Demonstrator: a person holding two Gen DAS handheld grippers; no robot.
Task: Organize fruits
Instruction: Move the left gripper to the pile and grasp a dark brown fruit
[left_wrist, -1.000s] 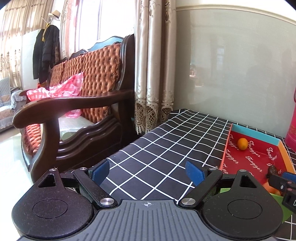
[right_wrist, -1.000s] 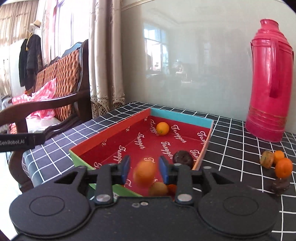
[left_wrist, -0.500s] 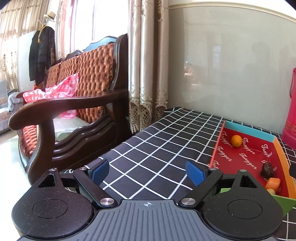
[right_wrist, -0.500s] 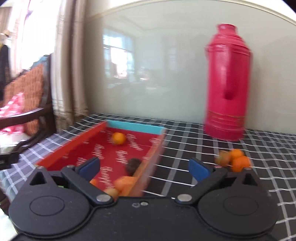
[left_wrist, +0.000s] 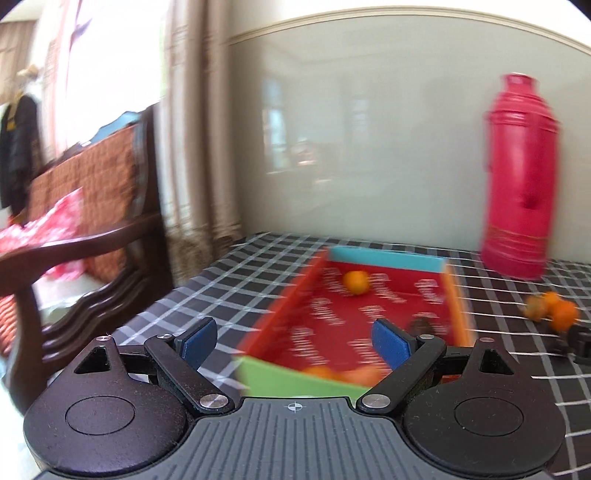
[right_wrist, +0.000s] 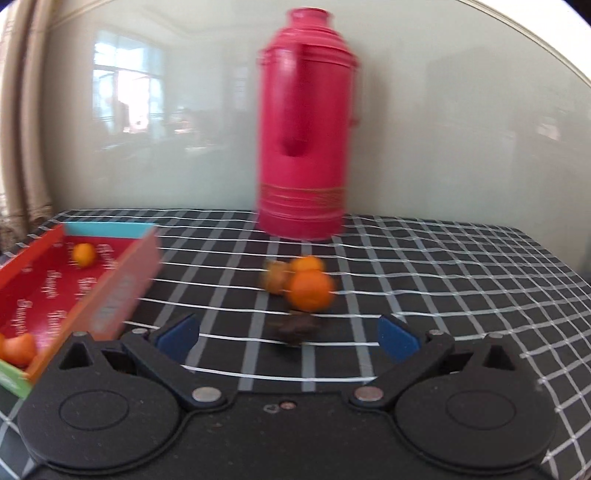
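Right hand-held gripper (right_wrist: 288, 338), jaws spread and empty, faces the loose cluster of small orange fruits (right_wrist: 308, 291) lying straight ahead on the black checked counter (right_wrist: 443, 266), right of the red cardboard tray (right_wrist: 122, 273).

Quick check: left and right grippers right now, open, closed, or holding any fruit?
Left gripper: open, holding nothing.
Right gripper: jaws just opened, now wide, holding nothing.

A glossy pale wall (right_wrist: 443, 129) behind the table mirrors a bright window. Left of that wall hang beige curtains (left_wrist: 192, 155). Further left stands a dark wooden armchair (left_wrist: 92, 236) with quilted orange upholstery, daylight flooding in above it.
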